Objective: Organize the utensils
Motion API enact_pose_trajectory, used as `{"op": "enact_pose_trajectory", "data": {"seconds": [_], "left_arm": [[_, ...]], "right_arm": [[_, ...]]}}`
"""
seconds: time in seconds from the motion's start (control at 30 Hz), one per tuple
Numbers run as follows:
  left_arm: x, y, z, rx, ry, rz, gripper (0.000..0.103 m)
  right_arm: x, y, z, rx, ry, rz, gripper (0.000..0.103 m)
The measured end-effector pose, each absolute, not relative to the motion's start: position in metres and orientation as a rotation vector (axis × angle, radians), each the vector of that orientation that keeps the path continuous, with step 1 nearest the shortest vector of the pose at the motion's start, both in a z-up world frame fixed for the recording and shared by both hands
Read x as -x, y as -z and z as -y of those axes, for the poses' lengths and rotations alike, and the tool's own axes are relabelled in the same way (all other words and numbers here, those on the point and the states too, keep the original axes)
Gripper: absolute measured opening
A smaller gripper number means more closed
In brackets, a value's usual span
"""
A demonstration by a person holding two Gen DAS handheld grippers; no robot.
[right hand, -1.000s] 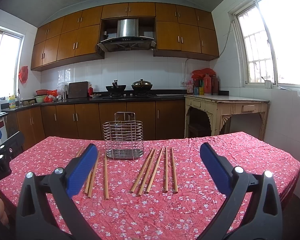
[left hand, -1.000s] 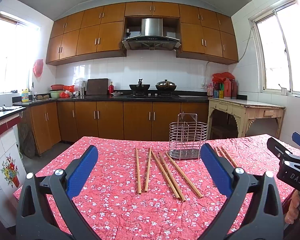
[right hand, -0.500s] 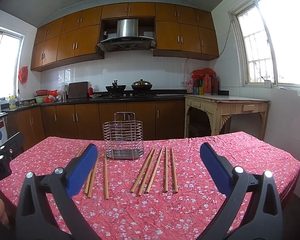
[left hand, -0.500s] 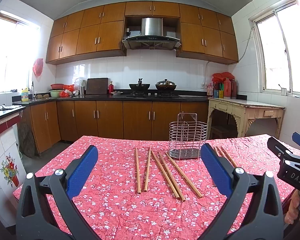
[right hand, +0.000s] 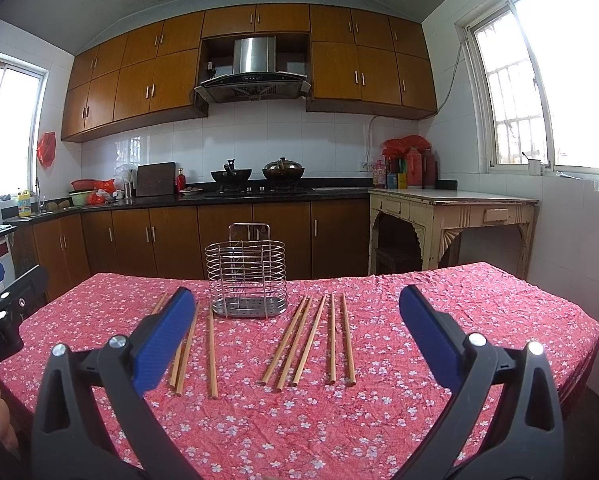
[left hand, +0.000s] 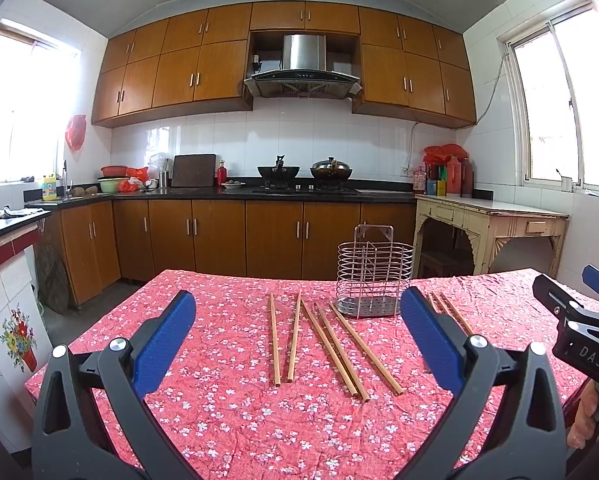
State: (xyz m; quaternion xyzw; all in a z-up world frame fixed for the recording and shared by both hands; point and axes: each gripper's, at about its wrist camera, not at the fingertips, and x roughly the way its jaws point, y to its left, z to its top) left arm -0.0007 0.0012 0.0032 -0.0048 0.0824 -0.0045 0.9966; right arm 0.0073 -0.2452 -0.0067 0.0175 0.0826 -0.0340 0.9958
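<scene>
Nothing is picked up yet: the left gripper (left hand: pixel 297 338) and the right gripper (right hand: pixel 291 334) both hang over the near part of the table (right hand: pixel 499 320) with their blue jaws spread wide and nothing between them. The landmark is the wire utensil holder (right hand: pixel 246 278), standing upright and seemingly empty toward the far side of the floral tablecloth (left hand: pixel 227 408). Five wooden chopsticks (right hand: pixel 311 342) lie flat just right of the holder, fanned slightly, with their near ends toward the camera; another five chopsticks (left hand: pixel 319 338) lie just left of it, though in the right wrist view the blue jaw hides some of these, so the count there rests on the left wrist view. The step in hand is most likely the first pick. To do it well, each gripper should take the set on its own side of the holder, choosing an outer stick that lies apart from its neighbours so the jaws close on one piece only. Grasping near the middle should keep the stick from drooping; then it needs tipping upright above the holder's rim and lowering straight in, since a slanted entry could catch on the wire rings or nudge the light holder across the cloth.
</scene>
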Motion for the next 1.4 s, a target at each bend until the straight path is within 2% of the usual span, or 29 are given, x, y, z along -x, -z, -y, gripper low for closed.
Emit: {"op": "enact_pose_trajectory", "data": {"seconds": [0.8, 1.07, 1.1, 1.17, 1.2, 1.27, 1.4], "left_arm": [[-0.006, 0.008, -0.004, 0.033, -0.007, -0.186, 0.101], [-0.044, 0.028, -0.028, 0.098, -0.086, -0.371, 0.101], [-0.051, 0.032, -0.033, 0.11, -0.087, -0.402, 0.101], [-0.062, 0.039, -0.043, 0.124, -0.092, -0.452, 0.101], [-0.067, 0.041, -0.045, 0.126, -0.095, -0.473, 0.101], [-0.08, 0.048, -0.053, 0.128, -0.1, -0.517, 0.099], [-0.1, 0.059, -0.059, 0.119, -0.097, -0.579, 0.088]], "right_arm": [[-0.022, 0.022, 0.249, -0.051, 0.069, -0.193, 0.099], [-0.081, 0.059, 0.286, -0.15, 0.128, -0.45, 0.098], [-0.091, 0.066, 0.292, -0.16, 0.135, -0.493, 0.095], [-0.11, 0.079, 0.301, -0.162, 0.153, -0.572, 0.076], [-0.118, 0.088, 0.306, -0.167, 0.156, -0.608, 0.072], [-0.136, 0.102, 0.314, -0.192, 0.156, -0.683, 0.056], [-0.164, 0.125, 0.322, -0.227, 0.16, -0.789, 0.042]]}}
